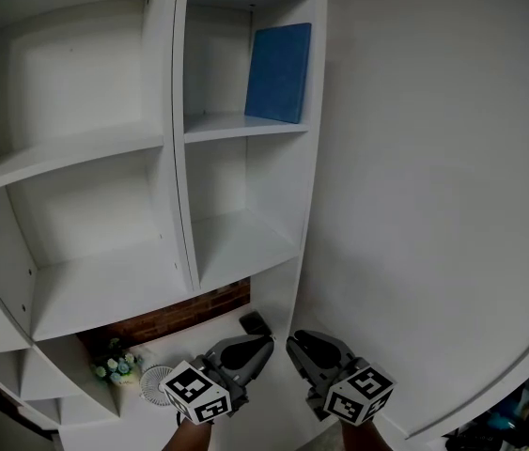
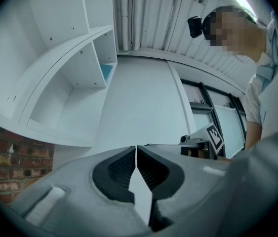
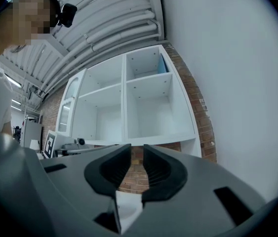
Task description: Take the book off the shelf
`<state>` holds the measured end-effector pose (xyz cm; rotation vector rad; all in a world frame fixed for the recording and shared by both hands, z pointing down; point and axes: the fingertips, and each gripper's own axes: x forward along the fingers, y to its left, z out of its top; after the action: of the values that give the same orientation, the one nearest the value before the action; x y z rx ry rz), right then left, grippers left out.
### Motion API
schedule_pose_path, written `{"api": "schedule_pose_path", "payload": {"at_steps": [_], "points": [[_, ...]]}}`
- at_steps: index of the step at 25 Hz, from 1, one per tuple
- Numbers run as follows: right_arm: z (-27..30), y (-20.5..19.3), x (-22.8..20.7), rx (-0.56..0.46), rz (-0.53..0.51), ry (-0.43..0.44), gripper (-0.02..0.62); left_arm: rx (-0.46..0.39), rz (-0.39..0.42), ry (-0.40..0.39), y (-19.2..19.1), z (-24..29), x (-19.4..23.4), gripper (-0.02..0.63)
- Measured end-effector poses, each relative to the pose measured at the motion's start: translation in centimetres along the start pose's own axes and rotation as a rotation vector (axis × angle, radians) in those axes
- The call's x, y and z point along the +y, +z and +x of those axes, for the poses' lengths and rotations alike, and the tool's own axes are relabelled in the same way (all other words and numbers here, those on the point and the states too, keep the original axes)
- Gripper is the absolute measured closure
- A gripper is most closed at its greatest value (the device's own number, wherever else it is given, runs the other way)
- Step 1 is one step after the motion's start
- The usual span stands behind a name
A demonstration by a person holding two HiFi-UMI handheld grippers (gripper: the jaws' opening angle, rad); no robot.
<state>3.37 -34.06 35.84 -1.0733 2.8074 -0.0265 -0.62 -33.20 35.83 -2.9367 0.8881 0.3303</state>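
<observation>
The book [image 1: 278, 72] stands on a board in the top right compartment of the shelf [image 1: 178, 167], against that compartment's right side (the outer one, beside the wall [image 1: 433, 158]). Well below it, the left gripper [image 1: 264, 344] and right gripper [image 1: 294, 342] sit side by side, a small plant [image 1: 116, 365] to their left.
</observation>
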Motion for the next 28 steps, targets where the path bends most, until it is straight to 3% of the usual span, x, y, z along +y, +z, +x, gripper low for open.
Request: {"api": "schedule_pose_path", "payload": {"at_steps": [15, 28], "points": [[4.8, 10.5, -4.6, -0.095, -0.111, 0.014, 0.517, -0.038, 0.166, 0.028, 9.1, 6.8, 4.2, 0.594], [7.4, 15.5, -5.4, -0.124, -0.151, 0.049, 0.512, -0.066, 0.247, 0.055, 14.4, 9.6, 5.7, 0.594]]}}
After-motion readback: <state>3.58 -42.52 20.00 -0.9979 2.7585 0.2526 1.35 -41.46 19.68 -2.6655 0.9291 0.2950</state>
